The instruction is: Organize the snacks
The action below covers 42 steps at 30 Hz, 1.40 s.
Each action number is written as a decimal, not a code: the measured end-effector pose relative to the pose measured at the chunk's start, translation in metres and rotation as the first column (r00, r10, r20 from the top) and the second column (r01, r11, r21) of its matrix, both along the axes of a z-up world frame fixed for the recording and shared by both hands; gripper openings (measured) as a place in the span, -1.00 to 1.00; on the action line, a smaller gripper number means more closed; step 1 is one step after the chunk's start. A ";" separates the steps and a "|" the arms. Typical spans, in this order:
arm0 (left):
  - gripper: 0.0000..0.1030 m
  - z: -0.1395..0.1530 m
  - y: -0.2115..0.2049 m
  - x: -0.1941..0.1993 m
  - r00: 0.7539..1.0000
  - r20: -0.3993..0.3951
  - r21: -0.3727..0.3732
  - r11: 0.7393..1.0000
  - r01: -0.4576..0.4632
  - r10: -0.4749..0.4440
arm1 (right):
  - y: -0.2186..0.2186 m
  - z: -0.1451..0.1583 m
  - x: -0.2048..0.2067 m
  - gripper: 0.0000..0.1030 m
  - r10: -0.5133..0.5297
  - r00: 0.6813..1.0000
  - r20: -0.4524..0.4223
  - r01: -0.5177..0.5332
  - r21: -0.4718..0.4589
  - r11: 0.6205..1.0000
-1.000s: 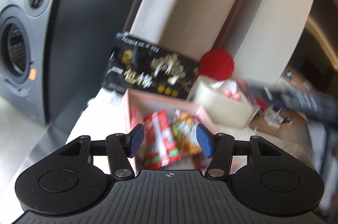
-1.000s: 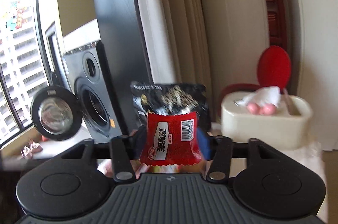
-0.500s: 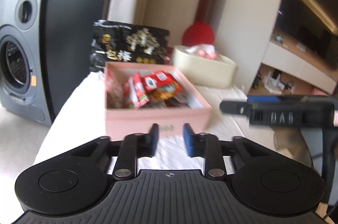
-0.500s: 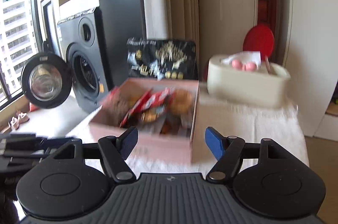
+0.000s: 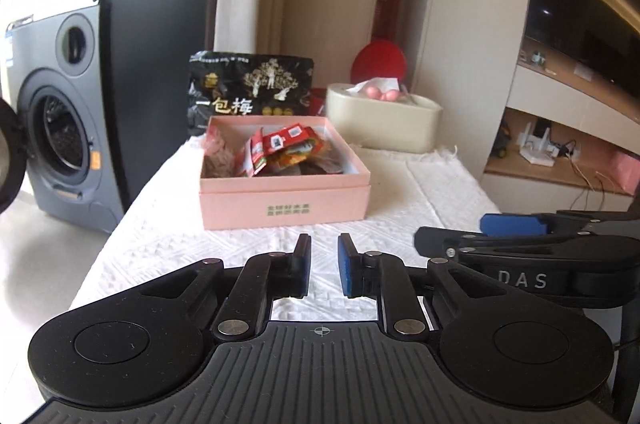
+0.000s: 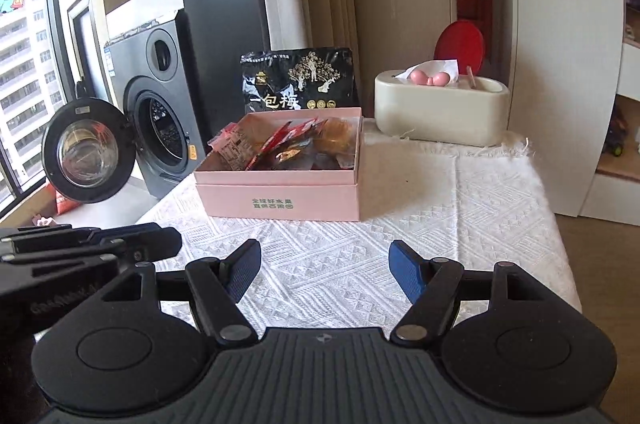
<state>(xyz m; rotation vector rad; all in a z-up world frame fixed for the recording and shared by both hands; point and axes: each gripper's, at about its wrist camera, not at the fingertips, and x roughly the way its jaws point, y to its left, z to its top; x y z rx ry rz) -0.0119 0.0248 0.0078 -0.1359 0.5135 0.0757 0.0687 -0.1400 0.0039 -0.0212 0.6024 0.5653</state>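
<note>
On the white woven cloth, the pink box sits at the far middle, snack packets heaped inside. Behind it leans a black pouch; to its right stands a cream tissue holder (pink bow on top). Nothing lies between the box and either tool. The left gripper is near the cloth's front edge, pads almost together and empty. The right gripper has jaws spread wide — nothing in them. Only the right view shows the washer door swung open; the left view alone shows shelves at the far right.
</note>
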 end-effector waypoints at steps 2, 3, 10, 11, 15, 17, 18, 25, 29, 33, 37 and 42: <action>-0.67 0.001 -0.001 0.000 1.000 -0.007 -0.023 1.000 0.012 -0.012 | 0.001 0.002 -0.003 0.39 0.012 1.000 0.003 -0.012 0.001 1.000; -0.67 0.001 -0.001 0.000 1.000 -0.009 -0.022 1.000 0.007 -0.008 | 0.002 0.002 -0.004 0.39 0.009 1.000 0.006 -0.009 -0.004 1.000; -0.67 0.001 0.000 0.000 0.999 -0.032 0.006 1.000 -0.024 0.024 | 0.000 0.001 -0.002 0.39 0.004 1.000 -0.006 -0.004 0.000 1.000; -0.67 0.001 0.000 0.000 0.999 -0.035 0.009 1.000 -0.023 0.023 | 0.000 0.001 -0.002 0.39 0.006 1.000 -0.008 -0.006 0.001 1.000; -0.67 0.001 -0.001 0.000 0.999 -0.041 0.013 1.000 -0.018 0.018 | 0.002 0.000 -0.004 0.39 0.016 1.000 -0.015 -0.016 -0.005 1.000; -0.67 0.001 -0.001 0.000 0.999 -0.043 0.015 1.000 -0.015 0.016 | 0.003 -0.001 -0.004 0.39 0.017 1.000 -0.017 -0.017 -0.006 1.000; -0.67 0.001 -0.002 0.000 0.999 -0.045 0.015 1.000 -0.013 0.014 | 0.003 -0.001 -0.004 0.39 0.016 1.000 -0.019 -0.016 -0.007 1.000; -0.67 0.001 -0.002 0.000 0.998 -0.053 0.015 1.000 -0.015 0.015 | 0.002 -0.002 -0.002 0.39 0.011 1.000 -0.028 -0.011 -0.007 1.000; -0.67 0.001 -0.002 0.000 0.998 -0.054 0.016 1.000 -0.014 0.015 | 0.001 -0.003 -0.001 0.40 0.011 0.999 -0.030 -0.012 -0.007 1.000; -0.67 0.001 -0.003 0.000 0.998 -0.054 0.015 1.000 -0.015 0.015 | 0.002 -0.004 -0.002 0.40 0.010 0.999 -0.032 -0.010 -0.008 1.000; -0.67 0.001 -0.003 -0.001 0.998 -0.058 0.006 1.000 -0.013 0.013 | 0.001 -0.005 -0.002 0.40 0.011 0.999 -0.035 -0.012 -0.009 1.000; -0.67 0.000 -0.003 -0.001 0.998 -0.059 0.004 1.000 -0.011 0.011 | 0.001 -0.005 -0.003 0.40 0.011 0.999 -0.035 -0.012 -0.009 1.000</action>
